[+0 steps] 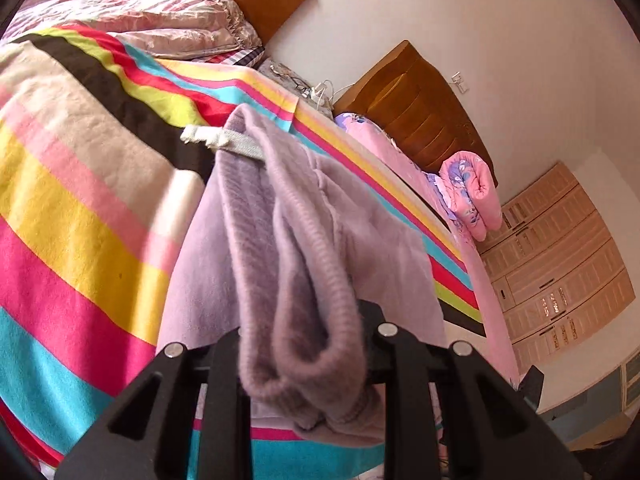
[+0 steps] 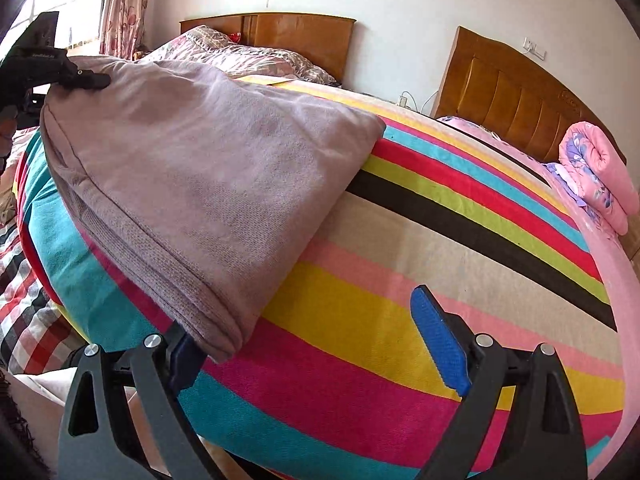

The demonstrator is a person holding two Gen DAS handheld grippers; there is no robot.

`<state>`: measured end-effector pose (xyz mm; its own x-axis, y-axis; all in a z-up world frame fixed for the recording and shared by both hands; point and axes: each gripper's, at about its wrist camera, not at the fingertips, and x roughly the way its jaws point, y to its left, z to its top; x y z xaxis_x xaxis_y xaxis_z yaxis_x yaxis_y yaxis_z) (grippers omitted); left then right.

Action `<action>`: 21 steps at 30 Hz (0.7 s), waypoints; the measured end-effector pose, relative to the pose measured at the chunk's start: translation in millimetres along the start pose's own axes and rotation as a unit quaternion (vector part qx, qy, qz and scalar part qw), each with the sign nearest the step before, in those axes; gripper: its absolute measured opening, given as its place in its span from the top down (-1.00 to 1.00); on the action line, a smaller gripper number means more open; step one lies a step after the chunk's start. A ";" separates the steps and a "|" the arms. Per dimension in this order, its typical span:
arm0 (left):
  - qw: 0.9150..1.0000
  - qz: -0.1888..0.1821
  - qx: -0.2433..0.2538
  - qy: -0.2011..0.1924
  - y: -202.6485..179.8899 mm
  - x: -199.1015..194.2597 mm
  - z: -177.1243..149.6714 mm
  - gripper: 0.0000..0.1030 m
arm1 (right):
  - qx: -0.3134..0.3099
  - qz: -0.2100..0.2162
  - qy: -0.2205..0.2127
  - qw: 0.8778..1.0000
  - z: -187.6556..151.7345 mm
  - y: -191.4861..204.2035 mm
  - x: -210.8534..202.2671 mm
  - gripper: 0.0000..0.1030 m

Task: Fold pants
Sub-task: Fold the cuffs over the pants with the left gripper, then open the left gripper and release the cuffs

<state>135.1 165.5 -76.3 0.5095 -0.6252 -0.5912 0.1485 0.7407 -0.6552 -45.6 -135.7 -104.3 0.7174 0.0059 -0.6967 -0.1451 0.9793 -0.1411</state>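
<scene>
Item: pants (image 2: 208, 168), lilac fleece, lying folded on the striped blanket (image 2: 420, 264) of a bed; ribbed waistband end bunched and raised at one side, a pale drawstring (image 1: 218, 140) trailing from it onto the blanket

Left gripper (image 1: 304, 360): jaws clamped on a thick wad of the ribbed waistband, fabric filling the gap between them; in the right wrist view it shows at the far left edge, pinching the upper corner of the garment and lifting it clear of the blanket

Right gripper (image 2: 320, 344): jaws spread wide, holding nothing; its blue pads (image 2: 440, 344) hang just above the blanket, the near folded corner of the pants touching or overlapping the left-hand pad

Surroundings: wooden headboard (image 2: 516, 92); rolled pink quilt (image 2: 600, 172) well apart at the far right

Step judged: mid-fold, one end held, the other corner awaiting a grip

Risks judged: the layered corner may splay if the right jaws take only the top layer; a lone pull from the left could drag the stack askew and undo the fold; the drawstring may snag or get tucked in crooked
</scene>
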 end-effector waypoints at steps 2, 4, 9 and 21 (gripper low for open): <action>0.999 -0.014 -0.036 0.002 29.0 9.2 -15.7 0.54 | -0.006 0.006 0.001 1.000 -0.3 0.0 0.4 -0.72; 1.000 -0.014 -0.024 -0.012 26.5 5.2 -18.6 0.46 | -0.014 0.019 0.005 1.000 0.6 -1.4 -0.3 -0.72; 0.997 0.065 0.000 -0.034 12.6 -12.4 -10.3 -0.05 | -0.042 0.114 0.029 0.992 1.6 -13.6 -13.2 -0.73; 0.963 0.120 0.235 -0.057 -103.7 -11.8 -26.8 -0.52 | 0.085 0.305 -0.089 0.944 71.2 -79.5 -22.6 -0.70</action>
<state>90.9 89.4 -14.0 0.6631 -0.4113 -0.6254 0.3689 0.9066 -0.2051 -1.8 -199.3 -27.2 0.6409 0.5983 -0.4809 -0.4670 0.8011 0.3744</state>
